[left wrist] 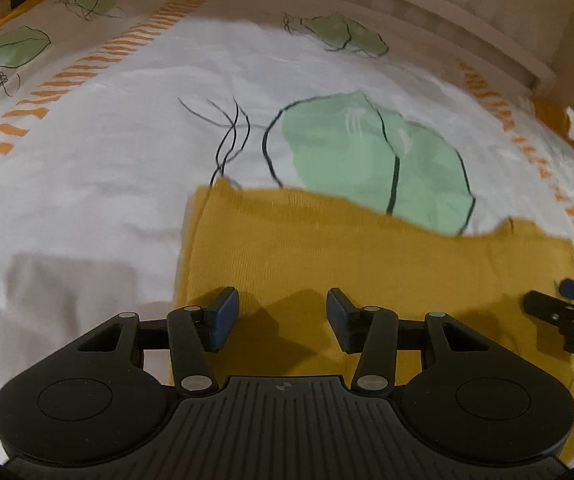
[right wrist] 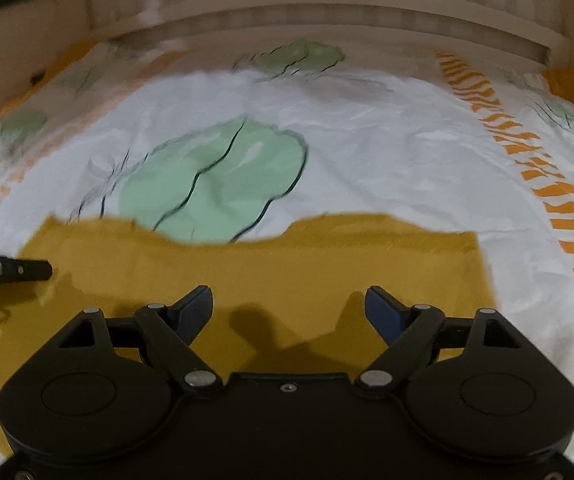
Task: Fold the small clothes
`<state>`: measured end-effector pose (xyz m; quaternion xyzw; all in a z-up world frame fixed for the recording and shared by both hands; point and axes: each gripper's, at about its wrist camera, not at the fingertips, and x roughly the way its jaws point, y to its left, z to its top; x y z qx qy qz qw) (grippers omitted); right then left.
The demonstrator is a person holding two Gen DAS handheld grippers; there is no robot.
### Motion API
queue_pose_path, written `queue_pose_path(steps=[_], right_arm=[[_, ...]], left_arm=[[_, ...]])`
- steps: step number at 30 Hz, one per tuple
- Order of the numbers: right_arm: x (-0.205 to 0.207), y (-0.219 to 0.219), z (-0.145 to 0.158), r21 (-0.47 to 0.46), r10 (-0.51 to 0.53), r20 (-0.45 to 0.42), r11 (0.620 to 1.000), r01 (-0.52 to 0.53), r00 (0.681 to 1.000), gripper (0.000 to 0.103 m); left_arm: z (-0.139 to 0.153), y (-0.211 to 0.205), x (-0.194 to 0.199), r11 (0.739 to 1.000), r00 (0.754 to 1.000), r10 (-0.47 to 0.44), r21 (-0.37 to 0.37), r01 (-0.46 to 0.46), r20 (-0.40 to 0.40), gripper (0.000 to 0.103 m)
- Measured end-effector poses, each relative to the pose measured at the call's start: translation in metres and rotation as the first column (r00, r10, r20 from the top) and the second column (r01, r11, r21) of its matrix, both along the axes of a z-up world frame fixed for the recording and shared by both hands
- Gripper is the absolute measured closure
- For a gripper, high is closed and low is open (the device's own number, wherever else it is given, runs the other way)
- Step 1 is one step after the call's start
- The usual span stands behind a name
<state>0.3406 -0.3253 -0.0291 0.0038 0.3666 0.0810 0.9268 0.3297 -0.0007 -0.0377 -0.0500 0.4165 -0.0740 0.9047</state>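
place: home bedroom | evidence: leaf-print bedsheet [left wrist: 127, 168] on bed, slatted wooden bed frame [left wrist: 427, 12]

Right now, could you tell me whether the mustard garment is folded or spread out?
Cannot tell for sure: the mustard garment lies flat on the bedsheet as a rectangle, no sleeves showing.

The left gripper [left wrist: 283, 316] is held angled downward, its jaws parted with nothing between them — the right gripper [right wrist: 289, 312] is spread wider, likewise empty, tilted down.
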Motion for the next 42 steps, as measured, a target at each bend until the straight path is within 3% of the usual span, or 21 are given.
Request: queue_pose_path(steps=[7, 20, 30, 42], right_arm=[[-0.027, 0.023, -0.017, -0.154, 0.039, -0.024, 0.987, -0.042, 0.999, 0.011], [-0.064, 0.015, -0.011, -0.134, 0.009, -0.102, 0.991, -0.022, 0.995, 0.004], [-0.076, 0.002, -0.014, -0.065, 0.036, -0.188, 0.997, -0.049, 0.982, 0.000], [-0.080, 0.003, -0.019, -0.071, 0.047, -0.165, 0.996, -0.059, 0.985, 0.000]], left_arm=[[0.008, 0.000, -0.032, 1.000, 1.000, 0.002, 0.026, -0.002, -0.008, 0.056], [-0.004, 0.010, -0.061, 1.000, 0.994, 0.023, 0.006, -0.023, -0.107, 0.056], [-0.008, -0.009, -0.060, 0.996, 0.993, 0.018, 0.084, -0.008, -0.117, 0.041], [-0.008, -0.018, -0.061, 0.993, 0.992, 0.040, 0.119, -0.025, -0.123, 0.036]])
